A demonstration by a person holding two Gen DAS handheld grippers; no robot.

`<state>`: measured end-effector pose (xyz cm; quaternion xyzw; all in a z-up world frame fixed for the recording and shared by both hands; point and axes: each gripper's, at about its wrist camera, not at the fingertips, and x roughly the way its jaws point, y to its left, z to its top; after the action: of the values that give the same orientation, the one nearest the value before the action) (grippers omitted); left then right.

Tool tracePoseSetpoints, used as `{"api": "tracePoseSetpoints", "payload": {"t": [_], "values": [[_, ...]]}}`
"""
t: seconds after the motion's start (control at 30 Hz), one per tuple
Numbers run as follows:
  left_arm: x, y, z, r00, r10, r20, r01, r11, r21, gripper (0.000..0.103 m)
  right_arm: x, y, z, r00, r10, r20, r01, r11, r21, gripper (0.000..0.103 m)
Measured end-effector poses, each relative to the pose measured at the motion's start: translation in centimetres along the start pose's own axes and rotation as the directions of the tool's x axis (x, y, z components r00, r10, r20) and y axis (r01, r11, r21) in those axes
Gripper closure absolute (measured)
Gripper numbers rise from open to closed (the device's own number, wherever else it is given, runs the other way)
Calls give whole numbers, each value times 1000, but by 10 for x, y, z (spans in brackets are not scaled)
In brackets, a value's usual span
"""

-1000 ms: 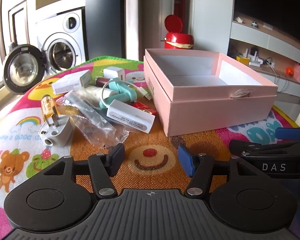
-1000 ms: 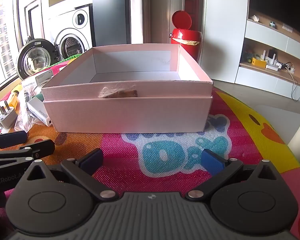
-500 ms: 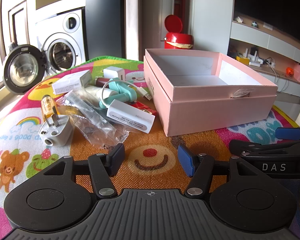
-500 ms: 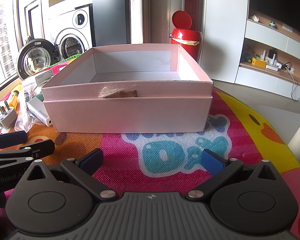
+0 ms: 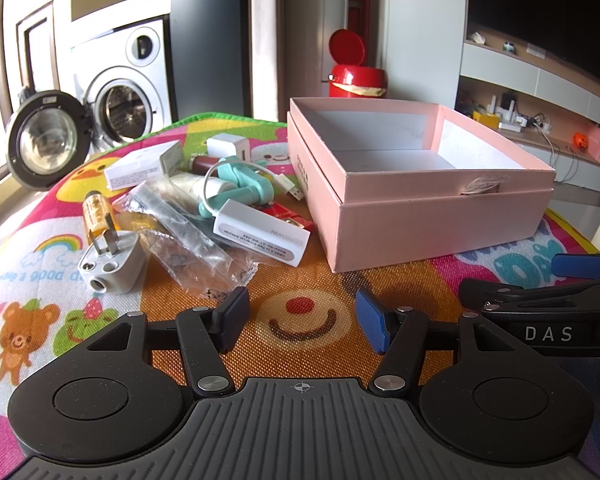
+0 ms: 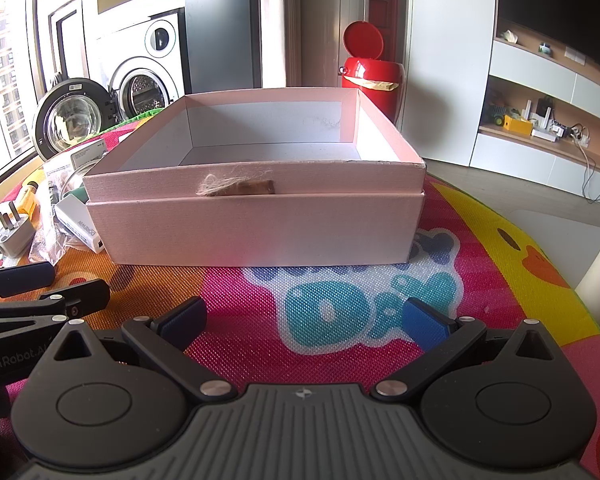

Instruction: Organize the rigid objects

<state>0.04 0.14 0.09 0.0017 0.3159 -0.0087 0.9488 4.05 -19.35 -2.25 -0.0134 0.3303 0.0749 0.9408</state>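
An open pink box (image 5: 440, 216) (image 6: 256, 224) stands empty on the colourful play mat (image 5: 304, 280). Left of it lies a pile of small items: a white Ethernet adapter (image 5: 262, 232), a grey wall plug (image 5: 114, 264), a teal cable holder (image 5: 244, 178), a white charger cube (image 5: 228, 146), a white carton (image 5: 140, 164), a clear plastic bag (image 5: 196, 240) and an amber-handled tool (image 5: 94, 212). My left gripper (image 5: 302, 320) is open and empty, low over the mat in front of the pile. My right gripper (image 6: 304, 320) is open and empty, in front of the box.
A red bin (image 5: 356, 76) with its lid up stands behind the box. A washing machine (image 5: 124, 92) with an open door (image 5: 46, 140) is at the back left. Shelves with clutter (image 5: 540, 120) are at the right. The mat's edge falls away on the right.
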Motion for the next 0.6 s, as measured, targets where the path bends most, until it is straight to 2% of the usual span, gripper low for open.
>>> {"api": "tracePoseSetpoints", "payload": {"t": [0.6], "values": [[-2, -4, -1, 1000, 2, 1, -2, 1000, 2, 38, -1, -2, 1, 1000, 2, 0, -2, 1000, 2, 0]]}}
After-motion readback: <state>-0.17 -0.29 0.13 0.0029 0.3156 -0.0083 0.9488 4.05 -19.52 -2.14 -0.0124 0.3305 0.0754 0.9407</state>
